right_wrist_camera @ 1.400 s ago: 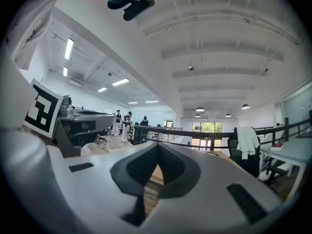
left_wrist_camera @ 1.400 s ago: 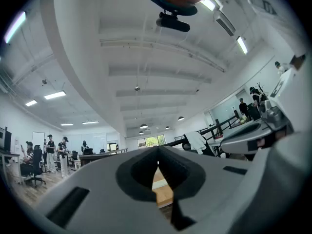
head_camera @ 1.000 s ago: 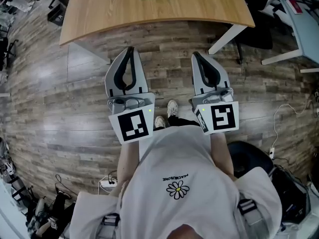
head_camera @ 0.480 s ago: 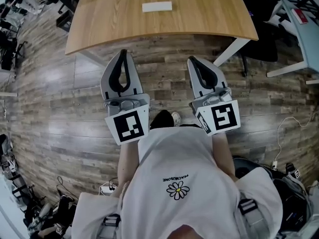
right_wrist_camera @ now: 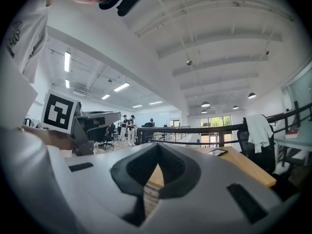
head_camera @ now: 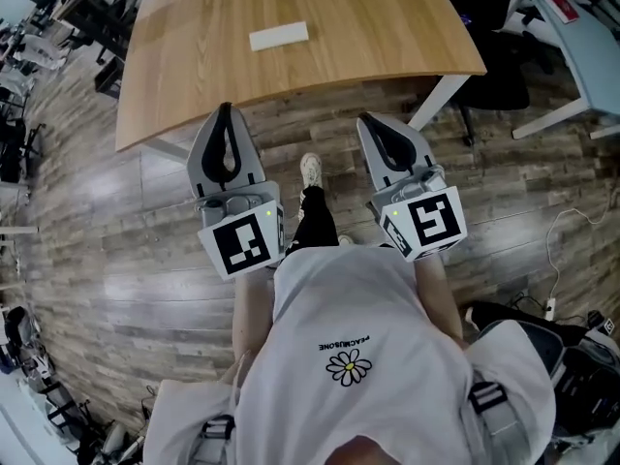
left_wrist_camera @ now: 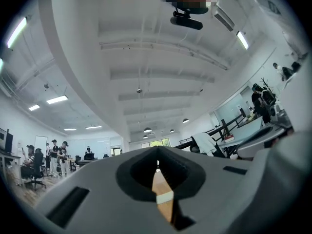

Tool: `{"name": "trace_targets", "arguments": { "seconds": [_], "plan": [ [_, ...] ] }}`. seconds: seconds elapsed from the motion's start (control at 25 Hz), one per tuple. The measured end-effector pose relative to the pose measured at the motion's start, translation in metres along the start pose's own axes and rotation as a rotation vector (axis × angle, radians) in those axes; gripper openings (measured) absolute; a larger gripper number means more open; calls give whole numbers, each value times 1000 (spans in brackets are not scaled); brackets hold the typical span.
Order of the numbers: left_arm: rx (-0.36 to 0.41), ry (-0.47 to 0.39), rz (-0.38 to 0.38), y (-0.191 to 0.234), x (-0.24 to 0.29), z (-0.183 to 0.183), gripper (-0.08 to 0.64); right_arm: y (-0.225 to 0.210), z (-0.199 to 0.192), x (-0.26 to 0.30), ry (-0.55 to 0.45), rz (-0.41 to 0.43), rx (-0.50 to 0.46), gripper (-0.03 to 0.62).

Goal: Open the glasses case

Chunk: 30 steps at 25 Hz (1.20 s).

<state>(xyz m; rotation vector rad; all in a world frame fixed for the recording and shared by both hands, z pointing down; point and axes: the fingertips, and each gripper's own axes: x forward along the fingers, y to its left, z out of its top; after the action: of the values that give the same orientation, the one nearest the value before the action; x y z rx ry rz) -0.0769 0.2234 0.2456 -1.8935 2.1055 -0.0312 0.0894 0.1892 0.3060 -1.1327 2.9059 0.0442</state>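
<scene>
The plank floor fills most of the head view, grey-brown boards running across under everything. At the top stands a big wooden table with a curved near edge and a white leg at its right corner. The person, in a white shirt with a small flower print, stands back from that edge with the floor between. Each hand holds a gripper out in front, both pointing towards the table, side by side and well apart.

The left gripper has its jaws pressed together with nothing between them, its tip just short of the table edge. The right gripper is the same: jaws together and empty, its tip over the floor near the edge.

The glasses case, a flat white oblong, lies on the table top well beyond both grippers, closer to the left one, and untouched. One pale shoe shows on the floor between the two grippers.
</scene>
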Motion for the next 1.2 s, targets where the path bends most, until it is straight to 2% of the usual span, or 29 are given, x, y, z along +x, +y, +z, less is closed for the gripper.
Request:
{"name": "trace_targets", "arguments": {
  "seconds": [0.36,0.52,0.88,1.04,1.2],
  "plan": [
    [-140,-27,-82,2,99,-34,17,-55,-7,68,7,-62,-30,6],
    [-135,-38,-125,14,152,-53,17,-71,-14,125,19,-68,-37,6],
    [-155,-64,-261,45,286,-81,17,-114,0,261,51,-87,-77,6],
    [-195,-71,-288,54,326,-86,17,-131,-1,294,84,-120,-67,6],
    [-215,-35,-281,57,347,-103,17,-149,-10,310,113,-139,-52,6]
  ]
}}
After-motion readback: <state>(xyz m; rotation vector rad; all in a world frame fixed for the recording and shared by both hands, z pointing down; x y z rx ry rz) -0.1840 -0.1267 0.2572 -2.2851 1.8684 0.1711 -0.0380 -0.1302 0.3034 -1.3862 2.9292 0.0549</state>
